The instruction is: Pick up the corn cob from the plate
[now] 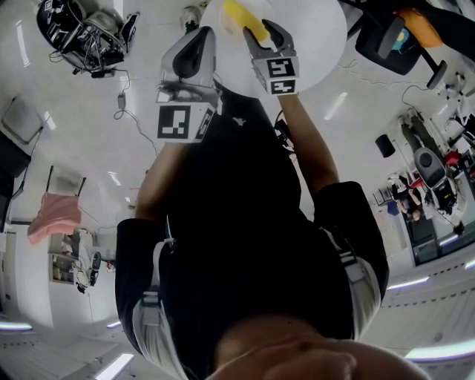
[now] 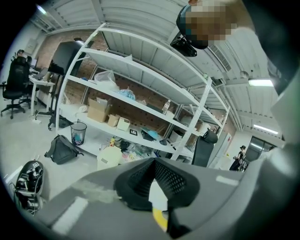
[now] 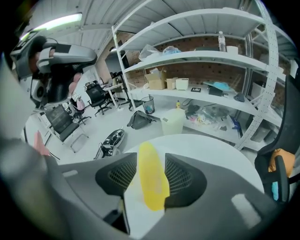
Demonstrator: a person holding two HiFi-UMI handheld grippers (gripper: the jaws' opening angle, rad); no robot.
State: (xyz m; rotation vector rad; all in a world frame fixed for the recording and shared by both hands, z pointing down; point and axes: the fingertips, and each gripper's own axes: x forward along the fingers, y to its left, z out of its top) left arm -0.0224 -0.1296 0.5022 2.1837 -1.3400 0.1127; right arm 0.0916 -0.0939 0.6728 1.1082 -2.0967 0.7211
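A yellow corn cob [image 1: 245, 18] lies on a round white table [image 1: 319, 37]; I cannot tell a plate apart from the white top. In the right gripper view the corn cob [image 3: 151, 183] lies lengthwise between the jaws of my right gripper [image 3: 151, 159], which stands open around it, with a sliver of white showing along the cob's left side. My left gripper [image 1: 197, 52] hangs just left of it at the table's edge, its tips together. The left gripper view shows only a narrow slit at my left gripper [image 2: 155, 164], with a bit of the corn cob [image 2: 160, 218] below.
White shelving [image 3: 211, 56] with boxes and clutter stands behind the table. A white bucket [image 3: 172, 121], a black bag [image 2: 63, 149] and a waste bin [image 2: 78, 132] sit on the floor. An office chair [image 1: 390, 41] stands at the table's right.
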